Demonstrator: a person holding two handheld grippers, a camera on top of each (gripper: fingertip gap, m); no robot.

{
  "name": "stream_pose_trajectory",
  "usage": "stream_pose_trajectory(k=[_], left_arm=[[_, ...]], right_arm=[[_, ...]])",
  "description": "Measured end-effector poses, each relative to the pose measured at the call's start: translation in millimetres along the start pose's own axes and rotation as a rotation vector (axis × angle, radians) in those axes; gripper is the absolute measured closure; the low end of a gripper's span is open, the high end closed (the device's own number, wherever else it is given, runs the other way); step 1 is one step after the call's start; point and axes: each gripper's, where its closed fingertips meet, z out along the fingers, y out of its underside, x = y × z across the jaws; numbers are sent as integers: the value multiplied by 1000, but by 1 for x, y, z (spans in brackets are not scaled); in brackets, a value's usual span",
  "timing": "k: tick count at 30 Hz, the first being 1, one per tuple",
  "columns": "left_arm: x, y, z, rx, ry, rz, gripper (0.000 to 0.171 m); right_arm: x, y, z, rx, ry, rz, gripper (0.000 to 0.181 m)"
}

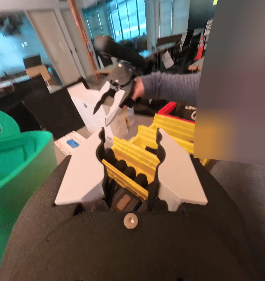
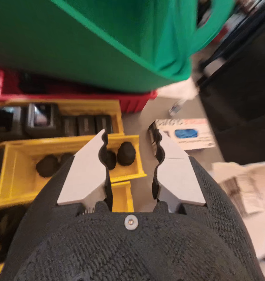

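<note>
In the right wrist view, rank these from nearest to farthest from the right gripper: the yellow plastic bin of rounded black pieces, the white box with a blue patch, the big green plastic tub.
1. Yellow plastic bin of rounded black pieces: directly under the right gripper, on its left finger's side.
2. White box with a blue patch: just beyond the right fingertip.
3. Big green plastic tub: farthest, across the top.

Bins and boxes crowd my floor.

I see a green tub (image 2: 98, 45) over a red crate (image 2: 133, 101), with yellow trays beside it: one tray (image 2: 22, 182) holds round black pieces (image 2: 126, 153), another (image 2: 89, 106) holds dark blocks. A white carton with a blue patch (image 2: 185, 133) lies by a black case (image 2: 242, 106).
</note>
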Motion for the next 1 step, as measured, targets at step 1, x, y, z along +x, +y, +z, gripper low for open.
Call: stream_pose_trajectory(k=[1], left_arm=[[1,-16,-12,49,-5,15,106]], right_arm=[[2,-14,-19,85,68,-10,123]])
